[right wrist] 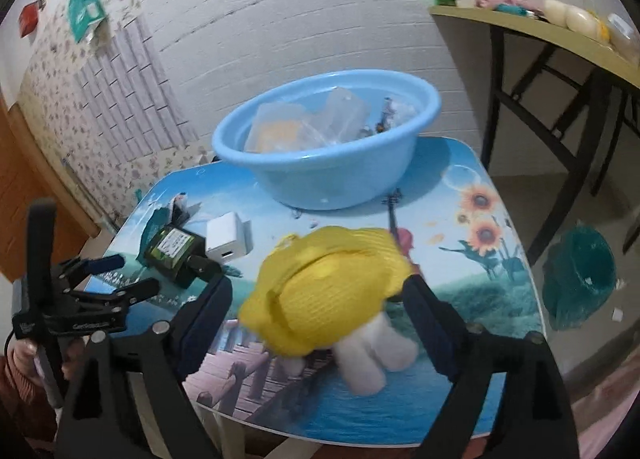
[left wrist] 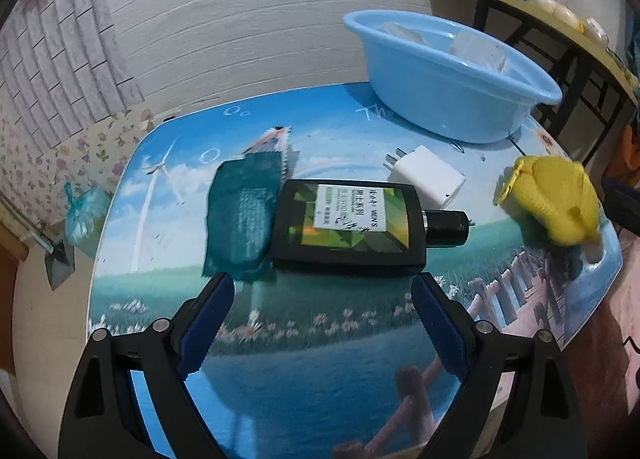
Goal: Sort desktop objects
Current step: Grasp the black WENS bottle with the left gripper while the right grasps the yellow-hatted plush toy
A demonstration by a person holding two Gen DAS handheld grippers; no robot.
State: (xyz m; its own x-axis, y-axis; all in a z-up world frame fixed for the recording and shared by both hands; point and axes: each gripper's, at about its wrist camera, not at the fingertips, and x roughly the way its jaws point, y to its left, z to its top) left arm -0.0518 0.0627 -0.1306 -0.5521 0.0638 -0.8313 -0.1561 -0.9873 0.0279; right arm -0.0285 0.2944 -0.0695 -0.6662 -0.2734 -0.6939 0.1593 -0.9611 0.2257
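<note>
A black flat bottle (left wrist: 348,231) with a green label lies on the picture-printed table (left wrist: 304,343), a teal cloth (left wrist: 240,219) at its left and a white charger plug (left wrist: 428,177) behind it. My left gripper (left wrist: 322,295) is open just in front of the bottle. A yellow knitted plush toy (right wrist: 328,291) with white legs sits between the open fingers of my right gripper (right wrist: 316,301); whether the pads touch it is unclear. A light blue basin (right wrist: 328,147) holding clear plastic items stands at the back. The toy also shows in the left wrist view (left wrist: 556,199).
The left gripper (right wrist: 100,279) shows at the left of the right wrist view, near the bottle (right wrist: 176,251) and charger (right wrist: 228,239). A wooden shelf-table (right wrist: 560,35) with small items stands to the right. A teal bin (right wrist: 580,279) sits on the floor.
</note>
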